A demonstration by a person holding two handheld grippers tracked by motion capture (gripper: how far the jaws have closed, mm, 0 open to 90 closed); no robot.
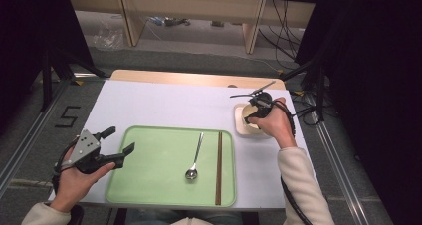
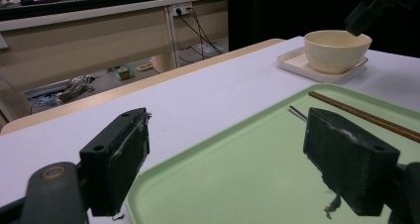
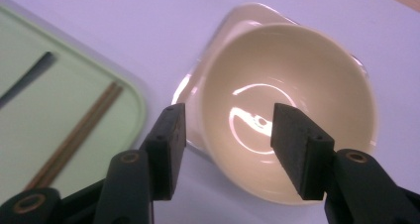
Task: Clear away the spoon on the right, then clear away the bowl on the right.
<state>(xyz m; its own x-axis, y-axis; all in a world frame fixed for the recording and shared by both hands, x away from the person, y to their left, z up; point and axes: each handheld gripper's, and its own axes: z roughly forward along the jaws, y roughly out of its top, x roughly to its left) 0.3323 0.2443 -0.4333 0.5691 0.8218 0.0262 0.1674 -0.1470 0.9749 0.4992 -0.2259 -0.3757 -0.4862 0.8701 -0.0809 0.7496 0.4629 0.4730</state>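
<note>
Reaching for the bowl (image 3: 289, 110) is the step in hand. The right gripper (image 3: 229, 135) hangs above it, jaws spread wide with nothing between the pads, one jaw outside the near rim and the other over the hollow. In the high view this gripper (image 1: 259, 105) sits over the far right part of the table (image 1: 164, 105), its hand (image 1: 272, 123) covering much of the bowl.

The bowl stands upright and empty on a small cream plate (image 2: 297, 63), just beyond the right edge of the green tray (image 1: 149, 180). On the tray lie a spoon (image 1: 195, 158) near the middle and chopsticks (image 1: 219, 168) along the right side, both flat and untouched.

The left gripper (image 1: 117, 148) is held at the tray's left edge, jaws wide apart and empty, its pads (image 2: 124, 154) clear of the tray surface.

Judgement of the next move: lower the right gripper until one pad is inside the bowl wall and one outside, then close on the rim. The wall is thin, smooth and curved, so a shallow or skewed bite would likely slip; a squarely seated grip is called for. The plate beneath may shift or lift with the bowl if the lift is not straight up.
</note>
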